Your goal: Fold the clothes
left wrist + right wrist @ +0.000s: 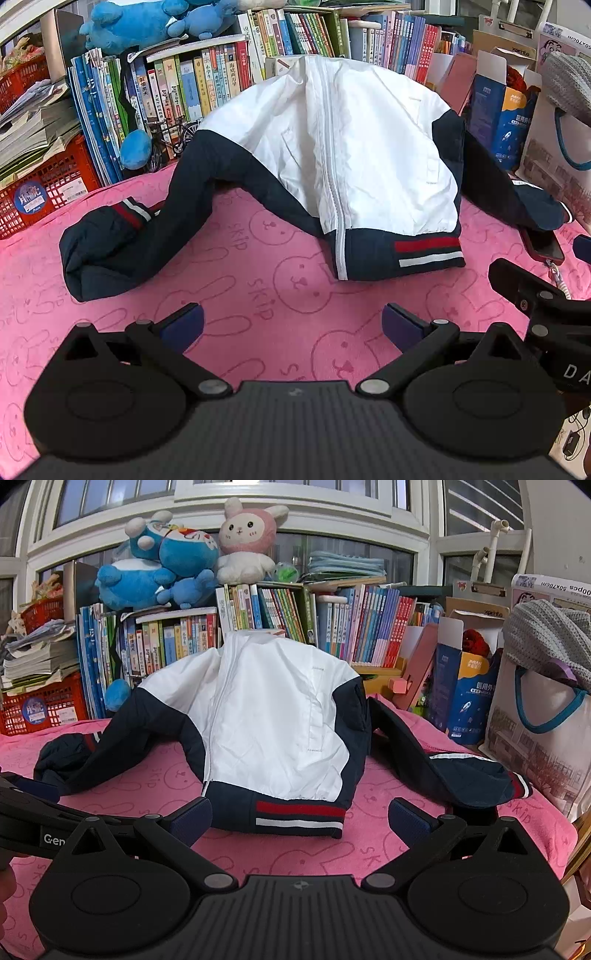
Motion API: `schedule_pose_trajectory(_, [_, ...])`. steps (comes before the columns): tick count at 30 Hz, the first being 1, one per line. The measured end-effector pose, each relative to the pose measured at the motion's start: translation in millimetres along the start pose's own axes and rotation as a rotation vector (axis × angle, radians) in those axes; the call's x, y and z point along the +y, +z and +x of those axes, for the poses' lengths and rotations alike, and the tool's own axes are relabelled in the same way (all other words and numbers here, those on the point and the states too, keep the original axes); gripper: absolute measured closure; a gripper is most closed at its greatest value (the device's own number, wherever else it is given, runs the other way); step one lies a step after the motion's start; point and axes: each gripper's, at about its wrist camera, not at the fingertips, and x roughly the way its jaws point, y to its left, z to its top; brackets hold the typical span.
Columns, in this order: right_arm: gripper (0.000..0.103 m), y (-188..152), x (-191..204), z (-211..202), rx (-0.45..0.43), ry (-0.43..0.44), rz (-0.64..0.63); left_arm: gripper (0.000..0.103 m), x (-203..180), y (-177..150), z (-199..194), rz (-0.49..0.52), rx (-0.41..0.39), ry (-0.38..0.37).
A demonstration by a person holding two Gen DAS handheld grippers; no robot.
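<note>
A white, crinkled jacket (354, 147) with navy sleeves, a zip and a red-and-white striped hem band lies spread, front up, on a pink rabbit-print towel (258, 295), its sleeves splayed to either side. The left gripper (291, 323) and right gripper (300, 818) hover low before the hem, each with blue-padded fingers spread wide, holding nothing.

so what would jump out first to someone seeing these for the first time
A white and navy jacket lies spread front-up in the middle of a pink bunny-print cloth, its sleeves trailing out to both sides and red and white stripes on the hem. Behind it, a crowded row of books carries blue plush toys and a pink rabbit plush. Both tongs, left and right, hover open and empty just short of the hem.
</note>
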Motion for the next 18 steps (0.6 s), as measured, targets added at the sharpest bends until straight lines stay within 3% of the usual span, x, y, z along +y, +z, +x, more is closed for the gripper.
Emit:
schedule_pose_trajectory(13, [0.0, -1.3, -0.7, 2.9, 0.007, 0.003, 0.005, 0.0, 0.0, 0.0, 2.7, 0.0, 0.013, -0.001])
schedule_pose_trajectory(18, [0.0, -3.2, -8.2, 9.2, -0.068, -0.004, 0.004, 0.0, 0.8, 1.3, 8.8, 0.009, 0.022, -0.036])
